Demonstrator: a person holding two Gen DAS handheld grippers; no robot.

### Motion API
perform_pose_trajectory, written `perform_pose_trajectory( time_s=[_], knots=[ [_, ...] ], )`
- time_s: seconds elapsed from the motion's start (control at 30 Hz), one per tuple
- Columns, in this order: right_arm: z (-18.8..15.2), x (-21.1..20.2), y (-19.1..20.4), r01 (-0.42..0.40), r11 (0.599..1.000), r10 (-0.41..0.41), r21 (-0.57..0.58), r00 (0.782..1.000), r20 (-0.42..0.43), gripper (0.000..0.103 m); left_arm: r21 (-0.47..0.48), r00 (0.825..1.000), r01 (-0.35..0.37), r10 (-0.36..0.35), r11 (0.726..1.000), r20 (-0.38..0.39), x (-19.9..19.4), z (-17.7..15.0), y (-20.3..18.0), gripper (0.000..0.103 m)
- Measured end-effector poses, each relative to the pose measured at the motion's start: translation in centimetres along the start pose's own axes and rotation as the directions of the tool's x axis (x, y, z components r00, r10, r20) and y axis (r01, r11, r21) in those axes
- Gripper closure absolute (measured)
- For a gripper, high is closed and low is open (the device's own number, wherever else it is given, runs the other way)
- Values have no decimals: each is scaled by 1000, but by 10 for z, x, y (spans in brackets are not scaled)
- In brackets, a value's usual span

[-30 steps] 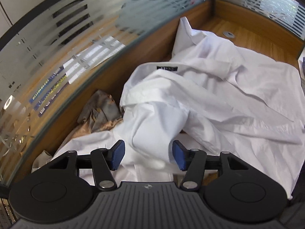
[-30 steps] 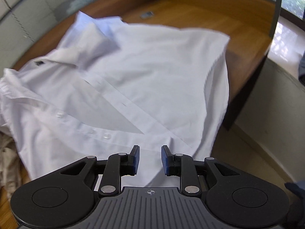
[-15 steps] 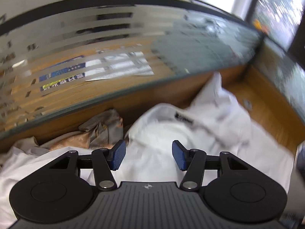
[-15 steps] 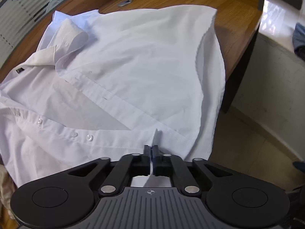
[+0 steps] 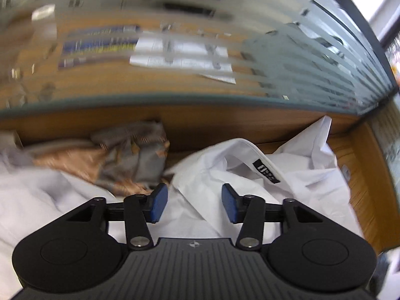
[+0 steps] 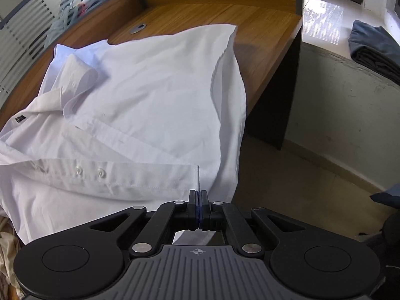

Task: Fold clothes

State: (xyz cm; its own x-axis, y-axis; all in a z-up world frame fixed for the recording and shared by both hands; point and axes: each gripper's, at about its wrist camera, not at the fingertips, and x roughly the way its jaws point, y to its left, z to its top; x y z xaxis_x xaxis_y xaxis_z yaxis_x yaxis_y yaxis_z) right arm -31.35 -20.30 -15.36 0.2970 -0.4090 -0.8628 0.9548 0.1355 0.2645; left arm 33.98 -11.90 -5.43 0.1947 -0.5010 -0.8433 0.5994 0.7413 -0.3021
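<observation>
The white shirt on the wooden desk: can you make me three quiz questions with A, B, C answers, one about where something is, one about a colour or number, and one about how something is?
1. Where does the small black label sit on the white button-up shirt?
A. inside the collar
B. on a cuff
C. on the bottom hem

2. What colour are the pads on the left gripper?
A. red
B. blue
C. green

3. How is the right gripper?
A. wide open above the wooden desk
B. shut on the shirt's edge
C. shut on a button

Answers: 1 A, the left wrist view shows the label inside the collar band. 2 B, both pads are blue; they are closing with shirt fabric lying between them, not yet pinched. 3 B, the fingers meet with the white fabric edge caught between them.
</observation>
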Motion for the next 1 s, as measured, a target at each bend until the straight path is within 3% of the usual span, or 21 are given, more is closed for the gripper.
perform_pose_trajectory(
  time_s=[0.17, 0.27, 0.43, 0.5, 0.57, 0.63, 0.73, 0.87, 1.0],
  knots=[
    [-1, 0, -2, -8, 1000, 8, 8, 1000, 1, 101, -147, 998, 35, -41, 989, -39, 16, -1, 13, 54],
    [-1, 0, -5, -14, 1000, 14, 11, 1000, 0, 101, -243, 996, 60, -74, 968, -50, 23, -4, 21, 54],
    [-2, 2, -7, -21, 1000, 21, 12, 1000, -3, 101, -432, 982, 157, -188, 888, -30, 37, -15, 34, 55],
    [-2, 2, -8, -24, 1000, 24, 20, 1000, -3, 101, -479, 974, 190, -225, 857, -15, 42, -19, 37, 76],
    [-3, 1, -8, -29, 999, 29, 28, 1000, -2, 101, -492, 974, 200, -227, 847, 4, 42, -20, 37, 95],
    [-3, 1, -9, -32, 999, 32, 28, 999, 0, 101, -484, 976, 203, -218, 851, 26, 38, -18, 35, 99],
    [-2, -3, -10, -44, 999, 44, 24, 999, 10, 101, -397, 986, 165, -164, 903, 38, 24, -11, 22, 101],
    [-2, -12, -10, -67, 998, 66, 20, 997, 32, 101, -243, 997, 78, -71, 967, 36, 0, 0, -9, 101],
    [2, -32, -12, -100, 995, 97, 27, 992, 79, 101, -73, 996, -14, 20, 997, 82, -26, 11, -48, 101]
  ],
)
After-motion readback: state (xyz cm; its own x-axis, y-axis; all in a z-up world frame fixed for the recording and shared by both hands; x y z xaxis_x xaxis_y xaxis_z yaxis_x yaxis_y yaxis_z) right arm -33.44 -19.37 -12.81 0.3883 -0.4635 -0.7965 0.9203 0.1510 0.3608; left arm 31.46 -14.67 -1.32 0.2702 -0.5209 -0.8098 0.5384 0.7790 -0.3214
